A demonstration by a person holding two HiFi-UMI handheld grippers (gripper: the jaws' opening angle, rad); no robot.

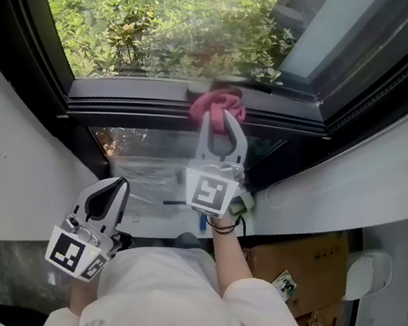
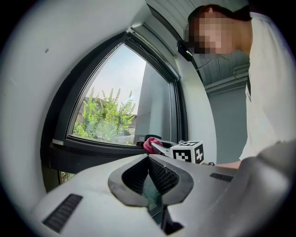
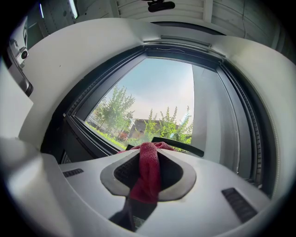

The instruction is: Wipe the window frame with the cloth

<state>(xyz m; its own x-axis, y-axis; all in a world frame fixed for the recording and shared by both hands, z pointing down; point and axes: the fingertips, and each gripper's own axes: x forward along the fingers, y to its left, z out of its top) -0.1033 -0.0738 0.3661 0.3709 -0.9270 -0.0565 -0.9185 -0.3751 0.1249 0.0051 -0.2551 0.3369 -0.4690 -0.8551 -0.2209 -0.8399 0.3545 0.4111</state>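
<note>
A dark red cloth [image 1: 218,105] is pressed on the lower rail of the black window frame [image 1: 144,105], close to a black window handle [image 1: 258,87]. My right gripper [image 1: 220,117] is shut on the cloth, which bunches up between the jaws in the right gripper view [image 3: 147,172] and sticks out past the tips. My left gripper [image 1: 115,186] hangs low at the left, away from the frame, shut with nothing in it. In the left gripper view the cloth [image 2: 151,144] and the right gripper's marker cube [image 2: 188,152] show beyond the closed jaws.
White curved wall panels [image 1: 7,170] flank the window on both sides. Below the sill lies a clear plastic sheet [image 1: 142,159]. A cardboard box [image 1: 311,267] stands at the lower right. Green bushes [image 1: 159,18] fill the view outside the glass.
</note>
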